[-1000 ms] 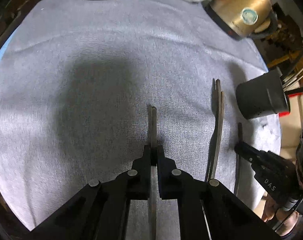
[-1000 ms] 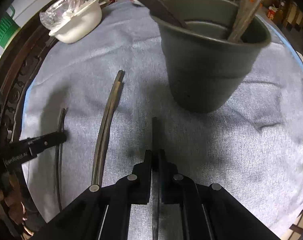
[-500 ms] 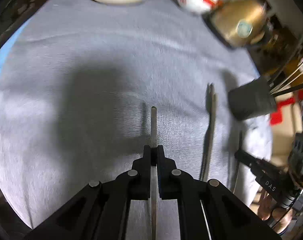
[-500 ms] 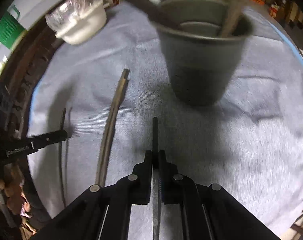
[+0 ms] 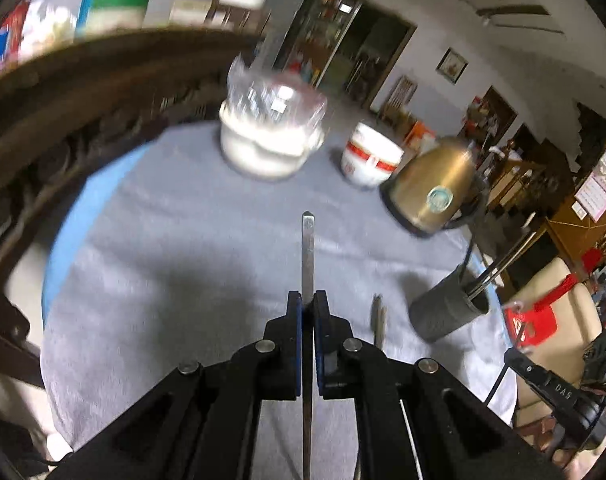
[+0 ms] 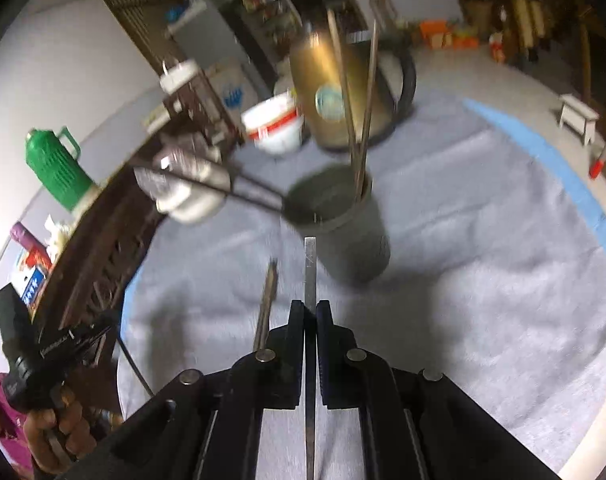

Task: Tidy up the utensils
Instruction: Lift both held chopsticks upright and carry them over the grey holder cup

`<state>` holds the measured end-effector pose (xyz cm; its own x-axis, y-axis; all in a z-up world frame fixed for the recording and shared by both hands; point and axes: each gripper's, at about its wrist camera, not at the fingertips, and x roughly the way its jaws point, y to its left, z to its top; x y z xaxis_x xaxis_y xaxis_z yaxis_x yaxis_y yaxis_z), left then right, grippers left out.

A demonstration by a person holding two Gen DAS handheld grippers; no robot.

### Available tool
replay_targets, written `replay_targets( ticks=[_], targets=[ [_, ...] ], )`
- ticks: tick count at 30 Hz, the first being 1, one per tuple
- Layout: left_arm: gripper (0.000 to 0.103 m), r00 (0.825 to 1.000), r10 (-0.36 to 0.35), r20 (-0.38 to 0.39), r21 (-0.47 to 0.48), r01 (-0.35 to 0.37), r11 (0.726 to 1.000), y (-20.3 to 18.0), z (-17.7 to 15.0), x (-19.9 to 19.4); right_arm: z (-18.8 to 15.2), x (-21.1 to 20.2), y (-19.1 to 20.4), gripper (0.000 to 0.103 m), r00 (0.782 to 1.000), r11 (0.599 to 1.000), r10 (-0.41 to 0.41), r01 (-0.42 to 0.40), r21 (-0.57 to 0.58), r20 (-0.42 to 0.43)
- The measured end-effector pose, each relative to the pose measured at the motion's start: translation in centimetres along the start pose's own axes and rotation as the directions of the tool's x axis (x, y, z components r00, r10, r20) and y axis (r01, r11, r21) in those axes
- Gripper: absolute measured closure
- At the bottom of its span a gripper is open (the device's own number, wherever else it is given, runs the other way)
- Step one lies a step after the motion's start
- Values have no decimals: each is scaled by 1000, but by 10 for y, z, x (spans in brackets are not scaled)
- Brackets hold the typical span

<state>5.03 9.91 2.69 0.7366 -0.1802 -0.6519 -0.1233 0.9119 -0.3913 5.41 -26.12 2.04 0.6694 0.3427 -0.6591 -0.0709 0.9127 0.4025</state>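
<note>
Chopstick (image 6: 309, 268): riding in the right gripper (image 6: 310, 312), clenched on it, aiming at the holder (image 6: 343, 224) at 12 o'clock.
Left gripper (image 5: 307, 304): gripping another chopstick (image 5: 307, 248).
Loose pair (image 6: 268, 292): lying on the counter (image 6: 483, 240) at 11 o'clock.
Risk: tip striking the rim, tipping the holder.

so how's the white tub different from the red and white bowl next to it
The tub is plain white; the bowl is white with red bands. The tub is covered with crinkled clear plastic, while the bowl is open at the top. The tub looks wider and squatter, the bowl narrower with a rounded base. Both stand upright on the grey cloth, near the brass kettle.
</note>
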Motion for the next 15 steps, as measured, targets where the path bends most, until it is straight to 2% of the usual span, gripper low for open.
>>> replay_targets(
  ticks=[7,15],
  targets=[
    [97,996,23,92,48,-27,998,-14,-9,-8,9,-17,11,97,991,999,-36,39,-20,130],
    [97,990,26,139,56,-34,998,-15,-7,-21,8,-25,17,97,983,996,-58,68,-50,177]
  ],
)
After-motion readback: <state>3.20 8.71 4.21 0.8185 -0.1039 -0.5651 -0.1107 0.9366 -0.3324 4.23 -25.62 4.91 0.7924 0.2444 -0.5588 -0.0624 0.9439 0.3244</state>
